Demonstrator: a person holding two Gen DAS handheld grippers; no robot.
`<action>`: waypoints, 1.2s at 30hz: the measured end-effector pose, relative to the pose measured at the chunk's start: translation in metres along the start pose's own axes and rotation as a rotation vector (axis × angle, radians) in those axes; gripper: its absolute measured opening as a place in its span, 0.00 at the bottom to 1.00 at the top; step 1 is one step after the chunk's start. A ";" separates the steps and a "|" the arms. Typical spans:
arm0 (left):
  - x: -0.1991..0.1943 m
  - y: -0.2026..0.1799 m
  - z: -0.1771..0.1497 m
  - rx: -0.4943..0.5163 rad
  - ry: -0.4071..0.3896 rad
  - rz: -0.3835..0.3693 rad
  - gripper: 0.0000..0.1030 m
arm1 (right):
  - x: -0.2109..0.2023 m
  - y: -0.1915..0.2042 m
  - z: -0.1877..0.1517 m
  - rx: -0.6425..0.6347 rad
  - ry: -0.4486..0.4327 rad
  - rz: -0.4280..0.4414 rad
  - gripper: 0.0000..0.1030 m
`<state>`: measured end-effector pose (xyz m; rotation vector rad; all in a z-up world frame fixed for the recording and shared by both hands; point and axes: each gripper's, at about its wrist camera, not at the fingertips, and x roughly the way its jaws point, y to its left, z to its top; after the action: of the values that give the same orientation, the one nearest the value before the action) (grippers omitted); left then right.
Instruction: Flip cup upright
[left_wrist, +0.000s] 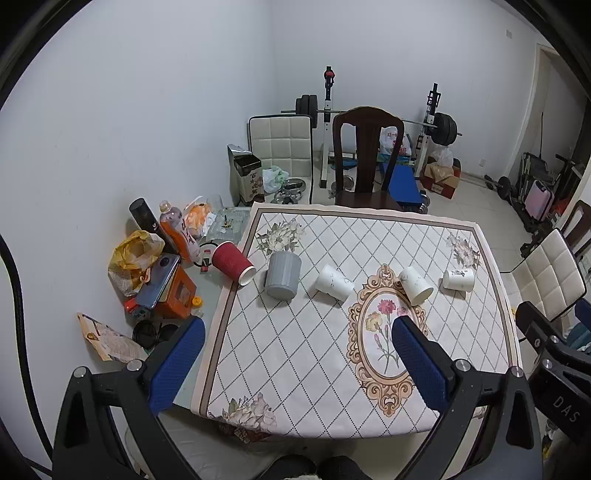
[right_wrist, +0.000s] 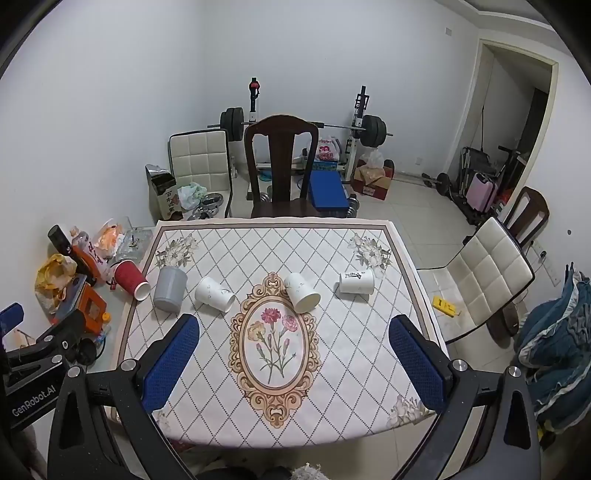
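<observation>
Several cups lie in a row across the patterned tablecloth (left_wrist: 295, 350). From left: a red paper cup (left_wrist: 232, 262) on its side, a grey cup (left_wrist: 282, 274) mouth down, then three white cups (left_wrist: 334, 282), (left_wrist: 415, 285), (left_wrist: 458, 279) on their sides. The right wrist view shows the same row: red (right_wrist: 131, 278), grey (right_wrist: 169, 288), white (right_wrist: 215, 294), (right_wrist: 302, 291), (right_wrist: 356, 281). My left gripper (left_wrist: 297, 328) is open and empty, above the near half of the table. My right gripper (right_wrist: 293, 326) is open and empty too, short of the cups.
Clutter sits on the table's bare left strip: bottles (left_wrist: 177, 232), a yellow bag (left_wrist: 135, 254), an orange box (left_wrist: 175, 295). A dark wooden chair (left_wrist: 364, 158) stands behind the table, a white chair (right_wrist: 487, 273) at the right. Weight equipment (left_wrist: 436, 125) is by the far wall.
</observation>
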<state>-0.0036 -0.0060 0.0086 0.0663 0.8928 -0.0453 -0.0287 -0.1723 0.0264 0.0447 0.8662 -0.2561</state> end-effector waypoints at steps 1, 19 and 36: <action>-0.001 -0.001 0.000 0.000 0.000 0.000 1.00 | 0.000 0.000 0.000 -0.001 -0.001 -0.001 1.00; -0.004 -0.008 0.003 0.002 -0.004 0.007 1.00 | 0.002 -0.004 0.002 0.001 0.000 0.001 1.00; -0.012 -0.011 0.022 0.002 -0.012 0.003 1.00 | 0.000 -0.004 0.005 0.004 0.000 0.003 1.00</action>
<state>0.0060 -0.0182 0.0312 0.0690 0.8807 -0.0434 -0.0261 -0.1770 0.0300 0.0498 0.8657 -0.2546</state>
